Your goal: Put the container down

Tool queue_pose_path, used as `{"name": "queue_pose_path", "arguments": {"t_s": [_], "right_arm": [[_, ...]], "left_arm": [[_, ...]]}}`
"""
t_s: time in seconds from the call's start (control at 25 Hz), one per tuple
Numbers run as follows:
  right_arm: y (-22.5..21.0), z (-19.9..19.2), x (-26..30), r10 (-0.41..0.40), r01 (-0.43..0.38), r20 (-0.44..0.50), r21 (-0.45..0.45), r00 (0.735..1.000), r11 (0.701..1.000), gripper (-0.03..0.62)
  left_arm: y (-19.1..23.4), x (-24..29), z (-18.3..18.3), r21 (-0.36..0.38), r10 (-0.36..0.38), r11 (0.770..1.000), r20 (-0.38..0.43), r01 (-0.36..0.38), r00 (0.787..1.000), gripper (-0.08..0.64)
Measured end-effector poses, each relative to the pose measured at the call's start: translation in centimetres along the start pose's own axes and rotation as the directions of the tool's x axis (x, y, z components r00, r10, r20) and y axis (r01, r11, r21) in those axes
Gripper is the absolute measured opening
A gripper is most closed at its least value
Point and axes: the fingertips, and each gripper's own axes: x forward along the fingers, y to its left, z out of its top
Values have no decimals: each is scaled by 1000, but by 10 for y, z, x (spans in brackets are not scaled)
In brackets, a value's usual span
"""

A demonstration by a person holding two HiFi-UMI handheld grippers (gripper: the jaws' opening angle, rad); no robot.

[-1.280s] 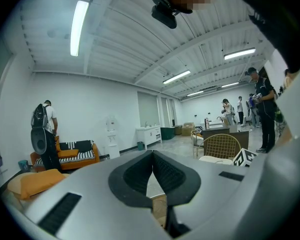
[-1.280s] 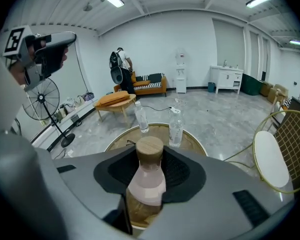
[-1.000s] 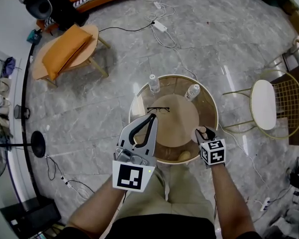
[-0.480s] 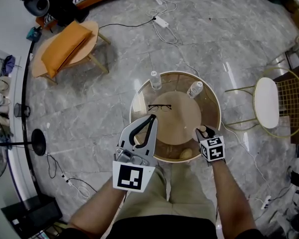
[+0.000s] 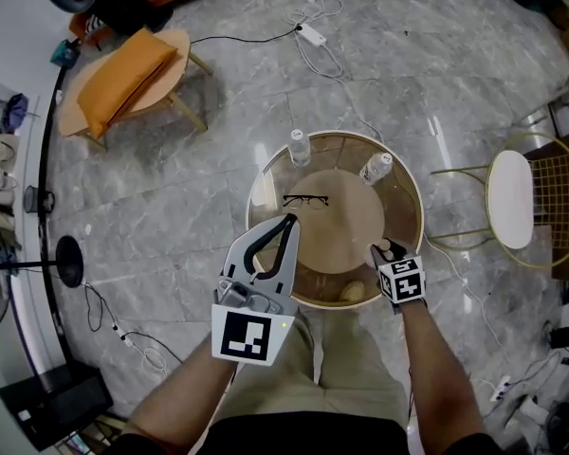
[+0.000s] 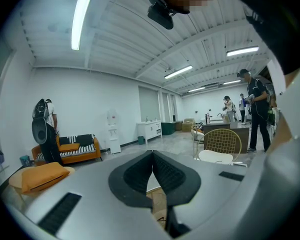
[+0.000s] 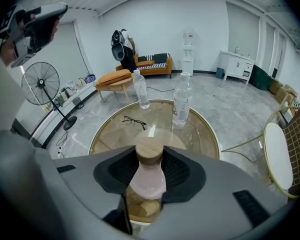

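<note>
Right gripper, clamped on the upright container, hangs over the table rim, lower centre; left gripper closed, empty.

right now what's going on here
A person stands over a round glass table. The right hand-held gripper is shut on a pink bottle with a wooden cap, held over the table's near edge. The left hand-held gripper is shut and empty. Two water bottles and glasses sit on the table.
</note>
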Motion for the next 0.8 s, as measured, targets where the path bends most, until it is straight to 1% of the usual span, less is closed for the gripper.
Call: {"name": "queue_pose_path", "arguments": {"t_s": [0.48,0.64,0.8], "right_arm": [[0,-17,34,22,-23,-45,-13,999,1000,153],[-5,-26,48,24,-25,-67,-13,997,1000,155],[-7,-33,56,25,-27,-84,-19,996,999,155]], "left_arm": [[5,8,-20,-9,12,1000,-38,-13,999,15],[4,15,-24,-18,24,1000,-38,-25,999,15],[1,17,-25,-4,15,1000,-40,-15,999,15]]}}
